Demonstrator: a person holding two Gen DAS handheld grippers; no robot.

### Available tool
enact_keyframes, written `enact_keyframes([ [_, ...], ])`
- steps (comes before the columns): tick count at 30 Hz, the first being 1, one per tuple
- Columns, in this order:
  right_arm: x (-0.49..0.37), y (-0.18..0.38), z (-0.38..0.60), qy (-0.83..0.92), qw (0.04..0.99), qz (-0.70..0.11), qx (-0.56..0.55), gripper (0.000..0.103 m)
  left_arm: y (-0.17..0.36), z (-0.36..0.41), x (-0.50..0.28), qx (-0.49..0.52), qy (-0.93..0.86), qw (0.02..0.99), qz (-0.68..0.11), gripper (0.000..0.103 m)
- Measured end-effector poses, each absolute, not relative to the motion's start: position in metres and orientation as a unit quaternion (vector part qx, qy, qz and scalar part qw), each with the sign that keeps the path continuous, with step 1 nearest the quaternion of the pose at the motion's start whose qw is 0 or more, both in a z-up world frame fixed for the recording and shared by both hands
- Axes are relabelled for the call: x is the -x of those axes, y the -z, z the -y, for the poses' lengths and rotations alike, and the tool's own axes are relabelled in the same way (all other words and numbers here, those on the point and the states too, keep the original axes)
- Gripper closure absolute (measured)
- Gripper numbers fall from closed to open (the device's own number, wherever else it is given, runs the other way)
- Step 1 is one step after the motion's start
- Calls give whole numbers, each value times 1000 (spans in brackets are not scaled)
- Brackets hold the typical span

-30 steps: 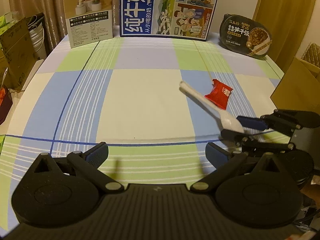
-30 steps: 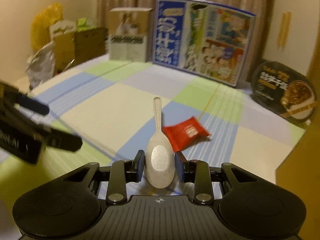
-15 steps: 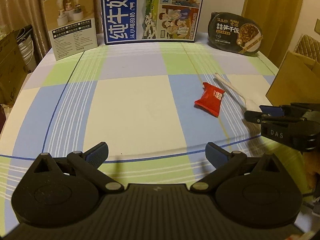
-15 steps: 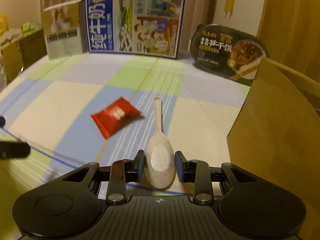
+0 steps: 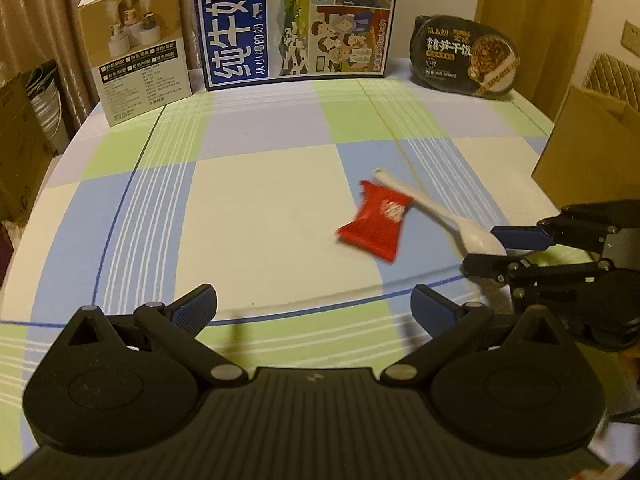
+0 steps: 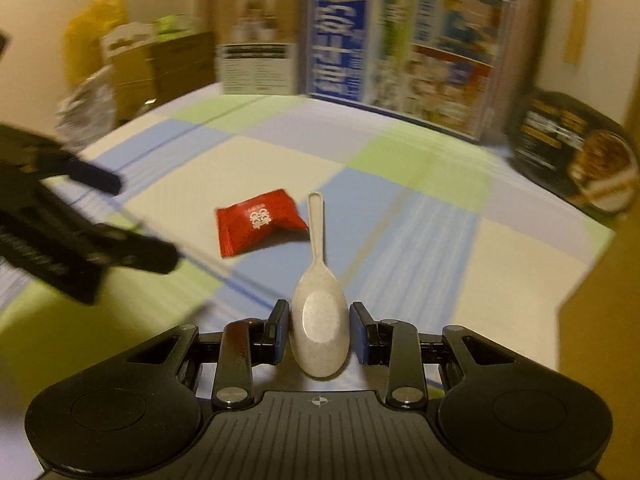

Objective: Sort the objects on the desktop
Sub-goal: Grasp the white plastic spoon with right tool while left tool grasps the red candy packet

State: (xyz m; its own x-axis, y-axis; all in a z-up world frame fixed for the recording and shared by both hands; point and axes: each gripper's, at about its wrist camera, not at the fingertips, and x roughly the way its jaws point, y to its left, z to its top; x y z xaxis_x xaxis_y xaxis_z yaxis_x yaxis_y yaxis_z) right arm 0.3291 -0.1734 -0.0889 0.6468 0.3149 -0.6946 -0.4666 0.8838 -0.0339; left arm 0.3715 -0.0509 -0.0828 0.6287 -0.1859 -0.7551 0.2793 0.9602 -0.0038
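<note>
The left gripper [image 5: 314, 306] is spread wide, nothing held, left of the red packet [image 6: 258, 225]. Right of the packet, the white spoon [image 6: 320, 316] is pinched by its bowl in the right gripper [image 6: 320, 330], handle pointing straight ahead, tip beside the packet.

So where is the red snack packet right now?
The red snack packet lies on the checked tablecloth, right of centre in the left wrist view, just left of the handle of the white spoon held by the right gripper.

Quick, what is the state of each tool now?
Left tool: open, holding nothing.
Right tool: closed on the spoon, gripping its bowl.
</note>
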Motion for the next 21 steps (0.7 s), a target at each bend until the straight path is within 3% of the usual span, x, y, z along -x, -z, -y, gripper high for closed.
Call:
enact_keyframes([
  [10, -329, 84, 168, -227, 903, -350, 104, 73, 89, 41, -378, -95, 147, 908, -382, 5],
  [17, -338, 81, 189, -164, 915, -361, 78, 74, 104, 58, -391, -157, 223, 893, -359, 24],
  [21, -342, 81, 199, -140, 917, -370, 55, 73, 114, 70, -397, -181, 241, 884, -356, 28],
])
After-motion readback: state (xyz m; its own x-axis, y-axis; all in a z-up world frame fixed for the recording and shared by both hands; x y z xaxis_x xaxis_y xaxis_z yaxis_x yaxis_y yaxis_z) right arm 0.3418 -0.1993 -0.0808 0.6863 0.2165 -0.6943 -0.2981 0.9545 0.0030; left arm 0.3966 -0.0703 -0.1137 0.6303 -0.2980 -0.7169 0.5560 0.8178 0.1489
